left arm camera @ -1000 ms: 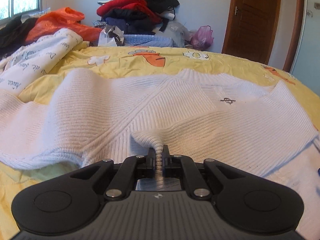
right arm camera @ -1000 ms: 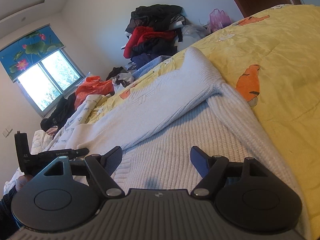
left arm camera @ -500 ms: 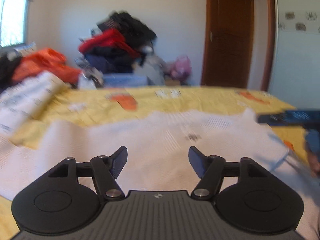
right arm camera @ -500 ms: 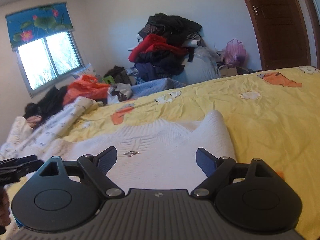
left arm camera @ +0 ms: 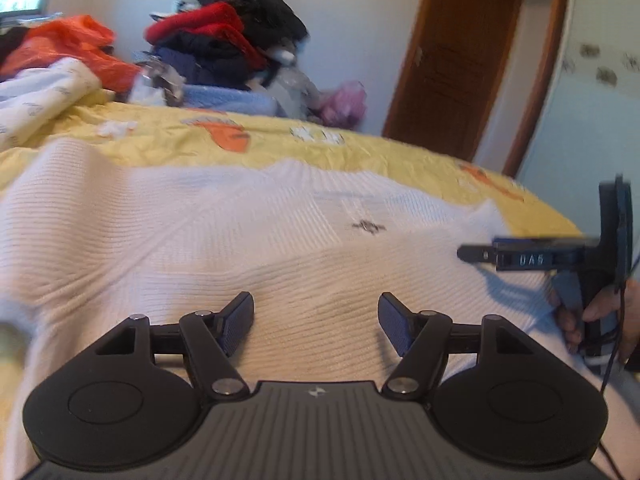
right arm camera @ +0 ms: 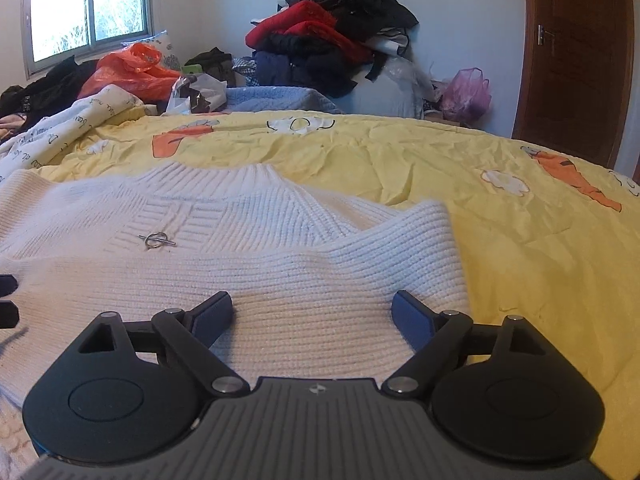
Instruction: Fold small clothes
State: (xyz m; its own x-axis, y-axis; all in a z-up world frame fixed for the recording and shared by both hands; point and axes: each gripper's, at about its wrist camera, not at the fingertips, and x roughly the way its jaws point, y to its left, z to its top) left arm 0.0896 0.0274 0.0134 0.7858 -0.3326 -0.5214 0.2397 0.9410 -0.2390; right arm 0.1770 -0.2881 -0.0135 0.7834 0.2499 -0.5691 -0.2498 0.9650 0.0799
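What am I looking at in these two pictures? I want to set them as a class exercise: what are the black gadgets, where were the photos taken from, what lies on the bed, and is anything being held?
There is no robot here: a person holds a two-fingered gripping tool in each hand, and each tool carries a wide-angle camera looking forward along its fingers. One picture is from the left gripper, the other from the right gripper. In the left view, the right tool and the hand holding it show at the edge. A white knitted sweater, partly folded, lies on a yellow bedspread. Heaped clothes sit beyond the bed. Both grippers are open above the sweater and hold nothing.
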